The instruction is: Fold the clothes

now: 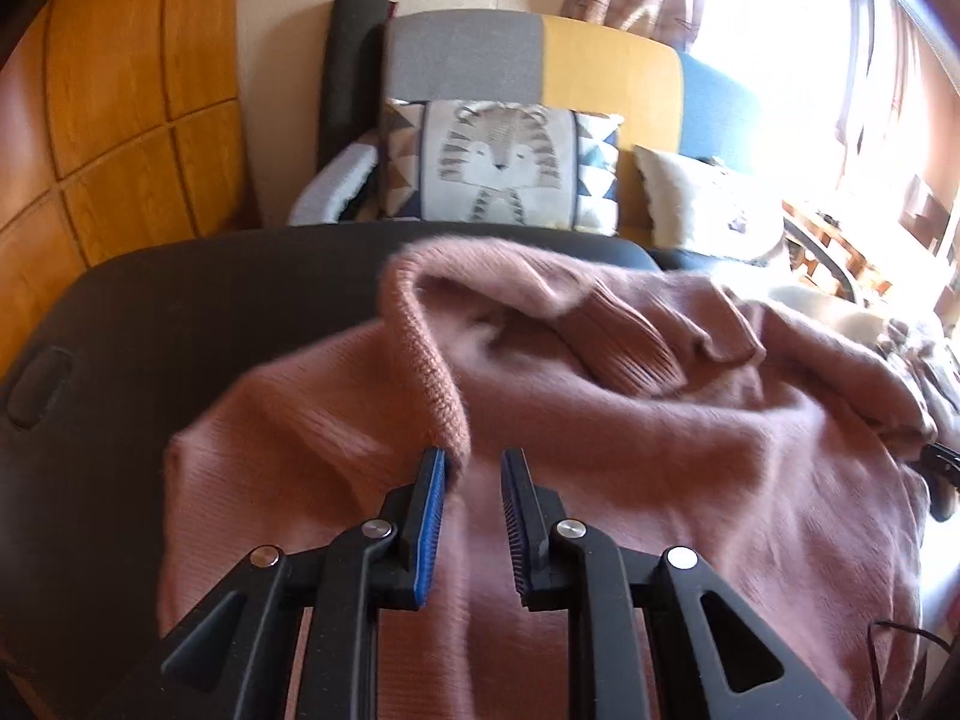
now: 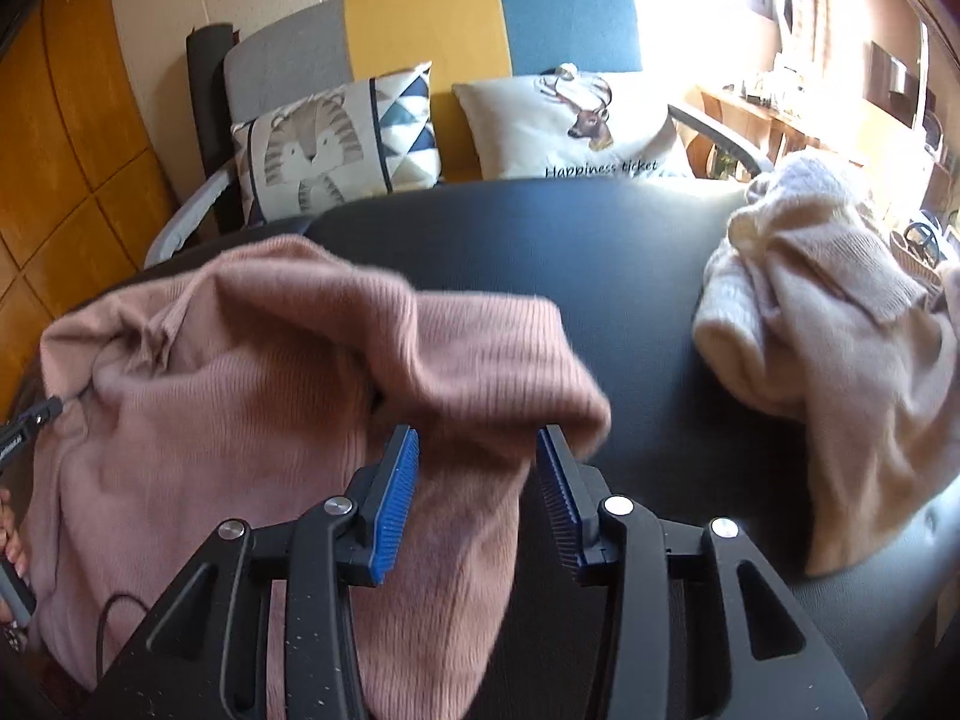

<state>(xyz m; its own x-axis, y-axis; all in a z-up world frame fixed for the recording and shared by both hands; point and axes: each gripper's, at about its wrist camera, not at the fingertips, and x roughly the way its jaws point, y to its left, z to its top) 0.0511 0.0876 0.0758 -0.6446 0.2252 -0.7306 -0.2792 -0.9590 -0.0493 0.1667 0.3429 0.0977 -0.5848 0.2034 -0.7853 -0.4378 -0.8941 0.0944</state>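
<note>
The pink knit sweater [image 1: 600,420] lies rumpled on the dark tabletop [image 1: 180,312], its ribbed hem flopped back over the body, which suggests a fold just laid down. The left hand-held gripper [image 1: 473,462] sits low over the cloth with its jaws a narrow gap apart; the ribbed edge brushes the left pad but nothing is pinched, so it looks let go. In the right wrist view the right hand-held gripper [image 2: 477,441] stands wider, a ribbed cuff or hem of the sweater [image 2: 270,390] draped loosely between its blue pads without being squeezed, likely so the cloth can settle flat. A cream sweater [image 2: 840,330] waits heaped at the right, well apart, probably next in line
</note>
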